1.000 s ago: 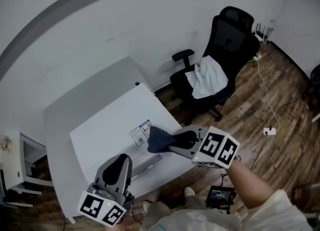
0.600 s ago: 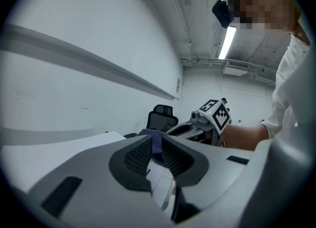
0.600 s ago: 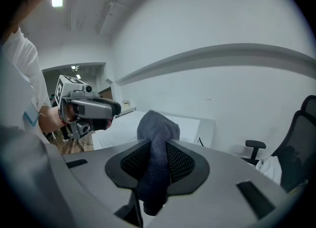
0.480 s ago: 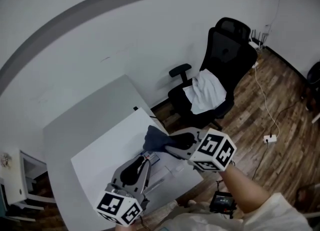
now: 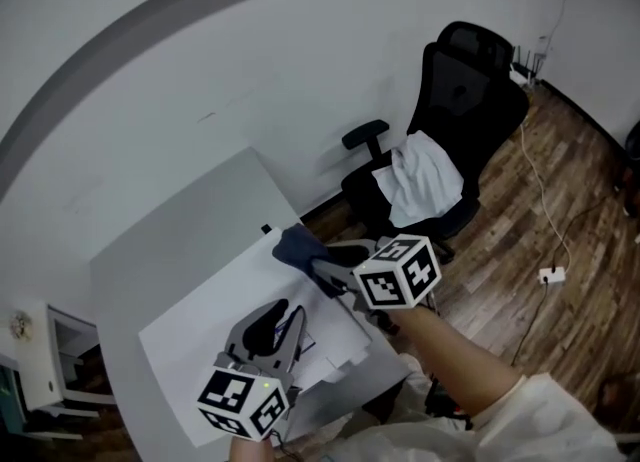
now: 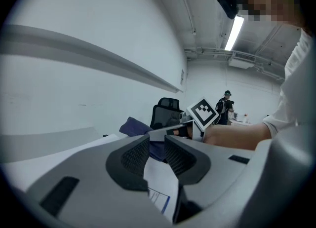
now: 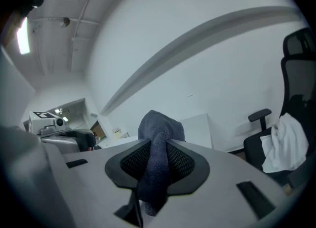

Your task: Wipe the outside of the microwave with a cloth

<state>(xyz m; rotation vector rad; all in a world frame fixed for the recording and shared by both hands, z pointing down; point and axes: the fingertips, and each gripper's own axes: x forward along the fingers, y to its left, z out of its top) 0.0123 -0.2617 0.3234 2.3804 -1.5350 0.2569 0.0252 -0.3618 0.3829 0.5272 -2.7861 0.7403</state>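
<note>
Head view: right gripper [image 5: 318,266] clamped on dark cloth [image 5: 293,246], moved from microwave [image 5: 190,335] front edge to far top corner, so wiping looks underway. Left gripper [image 5: 285,318] jaws just opened, nothing between them.

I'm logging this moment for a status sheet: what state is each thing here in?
Cloth: bunched, pinched between jaws.
Right gripper: shut on the cloth.
Left gripper: open, jaws just been opening, nothing gripped.
Office chair: unoccupied, white garment draped over its seat.
Microwave: door state not clear.
</note>
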